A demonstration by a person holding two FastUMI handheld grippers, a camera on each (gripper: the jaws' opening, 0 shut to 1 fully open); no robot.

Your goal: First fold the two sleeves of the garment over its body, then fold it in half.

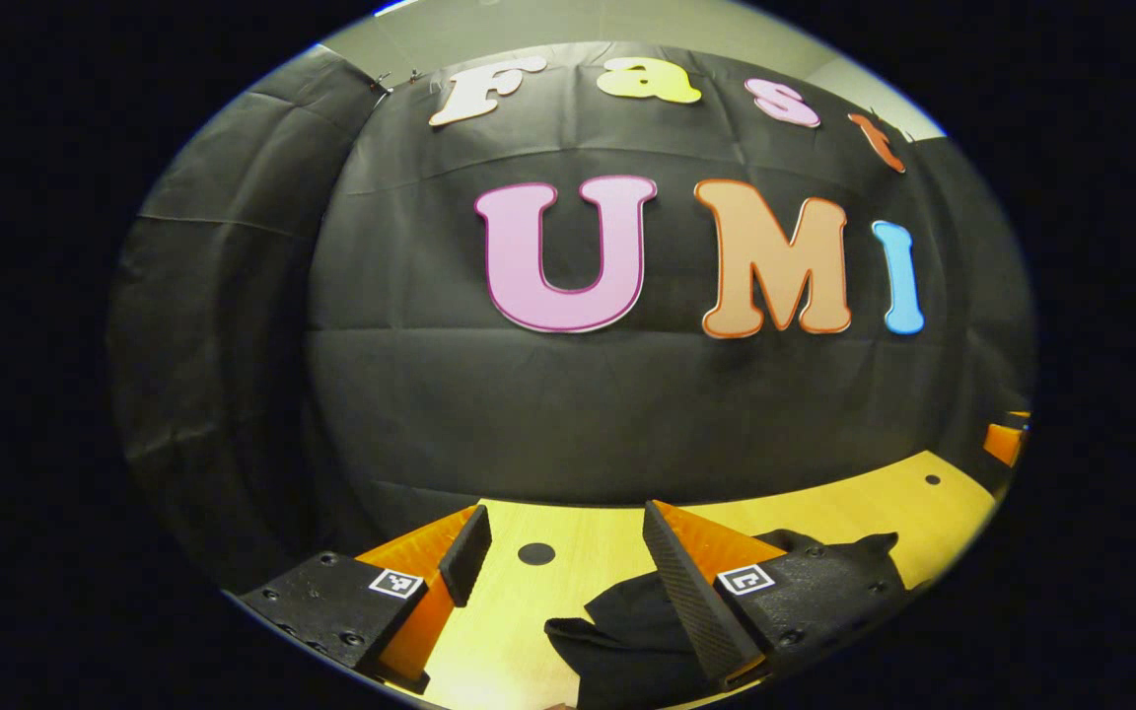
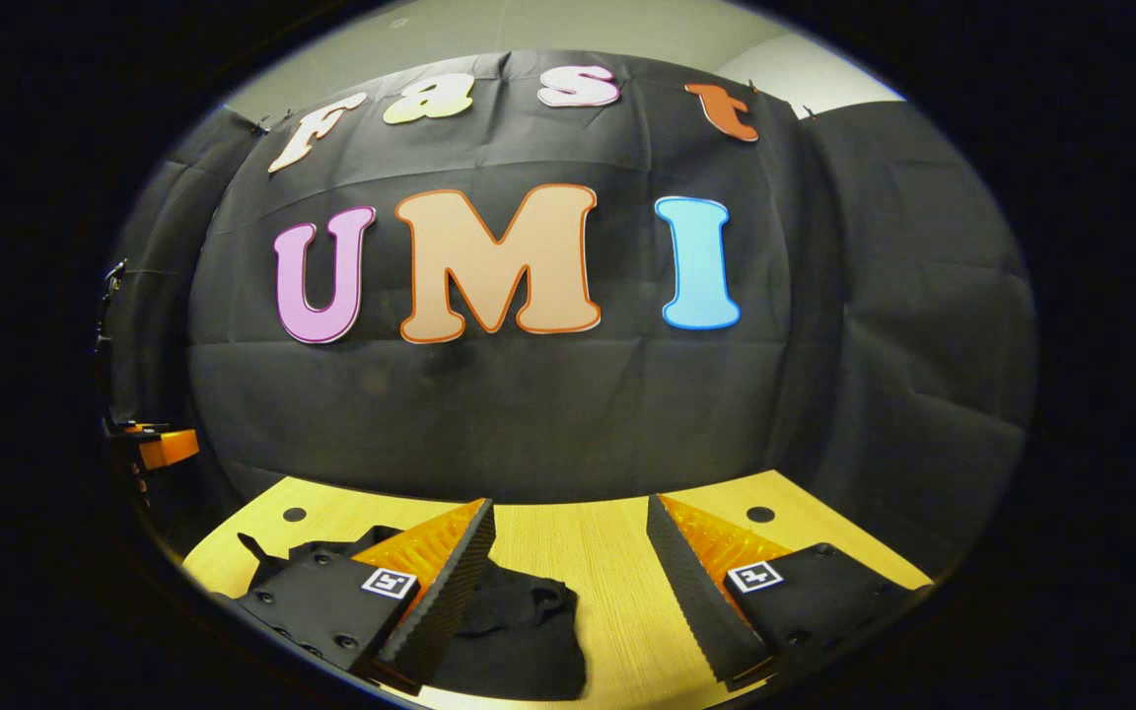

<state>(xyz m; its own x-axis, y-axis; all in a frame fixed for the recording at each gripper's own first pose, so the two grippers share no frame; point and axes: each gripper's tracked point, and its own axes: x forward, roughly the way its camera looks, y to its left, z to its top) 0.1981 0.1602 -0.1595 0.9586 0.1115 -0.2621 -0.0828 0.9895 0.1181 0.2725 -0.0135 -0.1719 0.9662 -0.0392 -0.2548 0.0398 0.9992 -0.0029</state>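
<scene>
both jaws wide, holding nothing: left gripper (image 1: 568,572), right gripper (image 2: 568,577). dark garment (image 2: 519,641) bunched on the wooden table (image 2: 607,582) between them. risk: grabbing several layers at once, dragging the heap instead of freeing a sleeve.

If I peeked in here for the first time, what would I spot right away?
First you would spot the yellow wooden table in front of the black cloth wall. A black garment lies crumpled on it, low in both views. The left tool and the right tool both hang open above the table, holding nothing.
</scene>
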